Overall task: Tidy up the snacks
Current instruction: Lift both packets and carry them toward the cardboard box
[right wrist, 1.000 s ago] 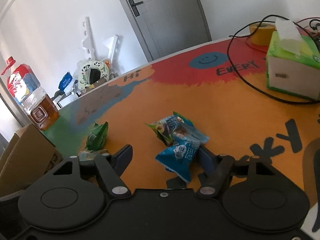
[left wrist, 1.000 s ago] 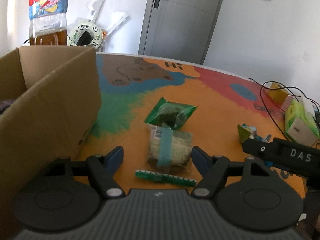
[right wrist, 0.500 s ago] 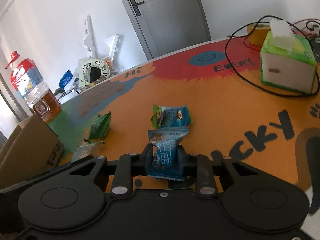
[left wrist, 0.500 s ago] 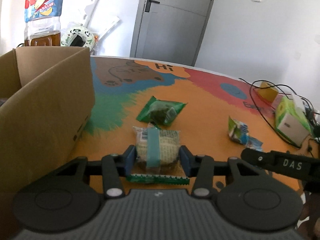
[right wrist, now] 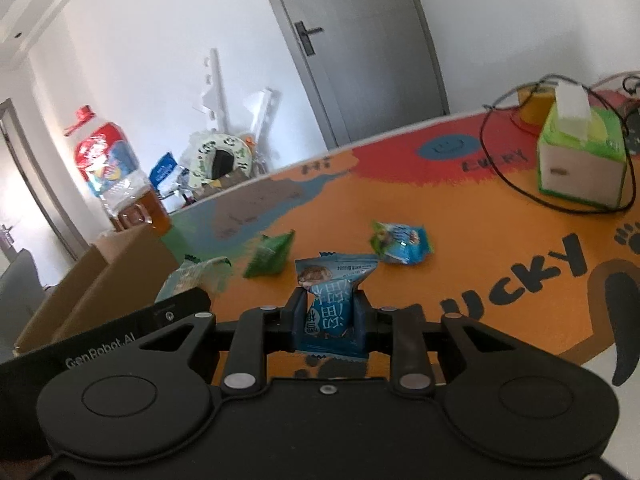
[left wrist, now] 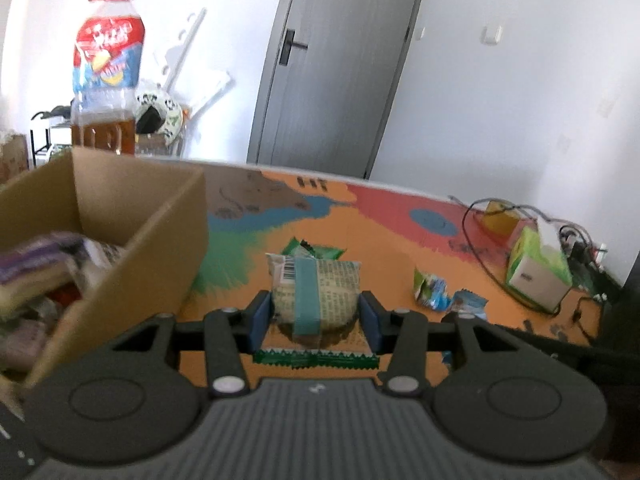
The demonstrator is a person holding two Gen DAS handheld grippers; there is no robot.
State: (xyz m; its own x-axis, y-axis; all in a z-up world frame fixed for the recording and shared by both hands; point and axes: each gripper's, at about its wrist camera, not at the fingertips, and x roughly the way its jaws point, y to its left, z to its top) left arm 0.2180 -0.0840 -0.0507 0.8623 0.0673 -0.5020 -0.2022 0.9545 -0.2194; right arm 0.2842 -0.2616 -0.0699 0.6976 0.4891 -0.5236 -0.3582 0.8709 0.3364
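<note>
**Carrying two snacks to the box**

Left wrist: left gripper [left wrist: 316,316] fingers clamp the cake pack [left wrist: 314,296], lifted beside the box [left wrist: 132,240]; clear its wall before release.

Right wrist: right gripper [right wrist: 329,314] fingers pinch the blue packet [right wrist: 330,304] above the table [right wrist: 460,248]; keep it level.

I see the box [left wrist: 132,216] at table [left wrist: 392,232] left, snacks piled in it. Bottle [left wrist: 105,80] behind box. 2 packets [right wrist: 400,242] lie mid-table, 1 more [right wrist: 269,258] left of them. Tissue box [right wrist: 580,164] far right, inside a cable loop [right wrist: 520,192].
</note>
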